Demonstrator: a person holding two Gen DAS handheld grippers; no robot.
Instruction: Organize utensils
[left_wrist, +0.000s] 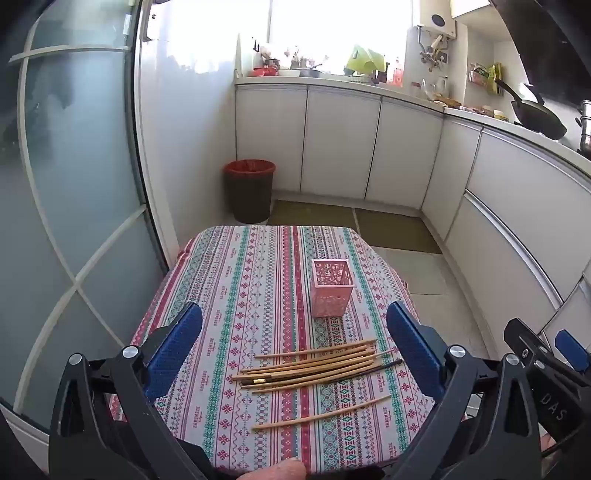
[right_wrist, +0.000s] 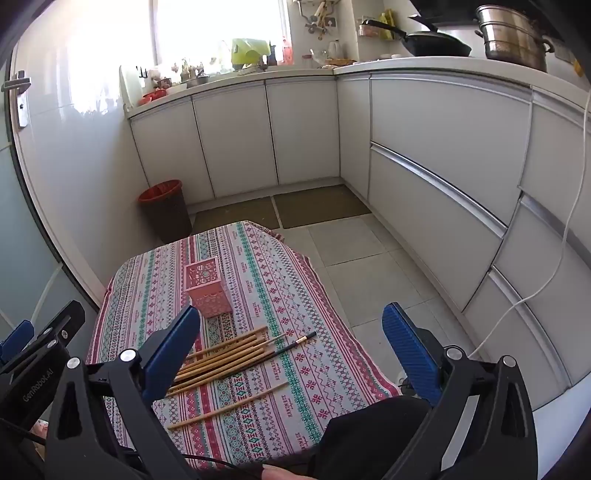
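Note:
Several wooden chopsticks (left_wrist: 310, 365) lie in a loose bundle on the patterned tablecloth (left_wrist: 243, 288), with a dark chopstick (left_wrist: 384, 365) among them. One single wooden chopstick (left_wrist: 321, 412) lies apart, nearer to me. A pink perforated square holder (left_wrist: 331, 287) stands upright behind them. My left gripper (left_wrist: 295, 343) is open and empty above the chopsticks. In the right wrist view the bundle (right_wrist: 225, 356), the dark chopstick (right_wrist: 295, 343), the single chopstick (right_wrist: 229, 406) and the holder (right_wrist: 207, 291) show to the left. My right gripper (right_wrist: 291, 347) is open and empty.
A dark bin with a red liner (left_wrist: 249, 190) stands on the floor beyond the table. White cabinets (left_wrist: 343, 144) run along the back and right, with a wok (left_wrist: 539, 114) and pot (right_wrist: 513, 35) on the counter. A glass door (left_wrist: 74, 184) is on the left.

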